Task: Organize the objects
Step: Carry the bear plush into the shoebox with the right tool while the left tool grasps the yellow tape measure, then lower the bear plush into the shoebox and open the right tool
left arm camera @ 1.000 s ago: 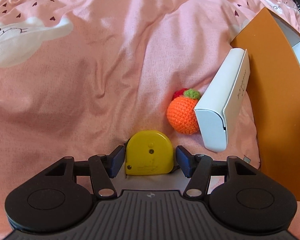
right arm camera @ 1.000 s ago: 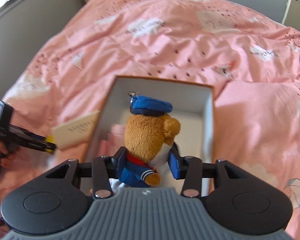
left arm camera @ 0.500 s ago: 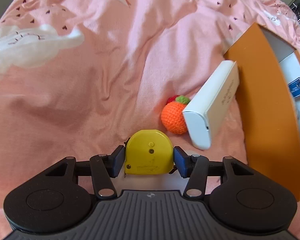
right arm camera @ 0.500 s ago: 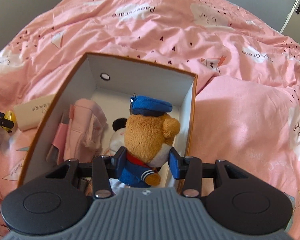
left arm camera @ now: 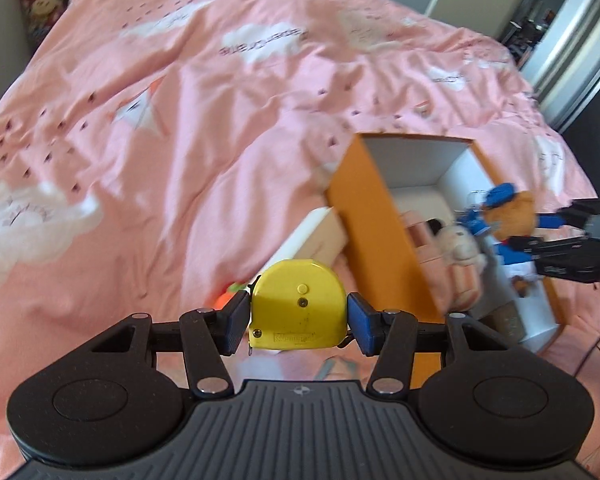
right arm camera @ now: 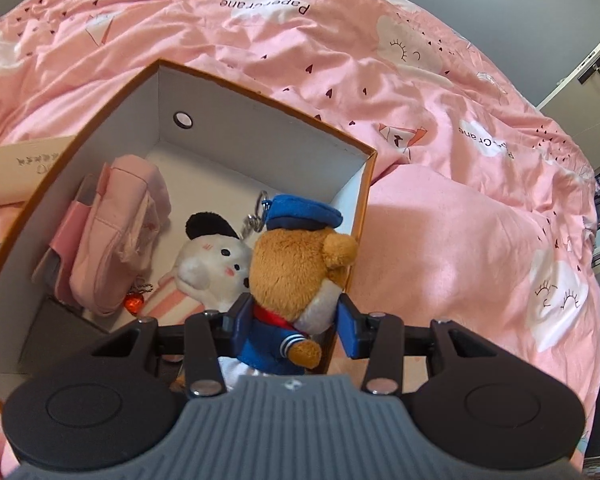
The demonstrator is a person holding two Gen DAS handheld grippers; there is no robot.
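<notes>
Pink bedspread (left arm camera: 220, 128) fills the room; left tongs (left arm camera: 299, 316) clamp tape measure (left arm camera: 299, 312), right tongs (right arm camera: 290, 330) bear (right arm camera: 296, 276).

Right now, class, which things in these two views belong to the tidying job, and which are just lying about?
Part of the job:
- yellow tape measure, clamped in the left gripper
- sailor bear, held by the right gripper over the orange box
- white plush and pink pouch, already boxed
- white carton, beside the box

Lying about:
- pink duvet
</notes>
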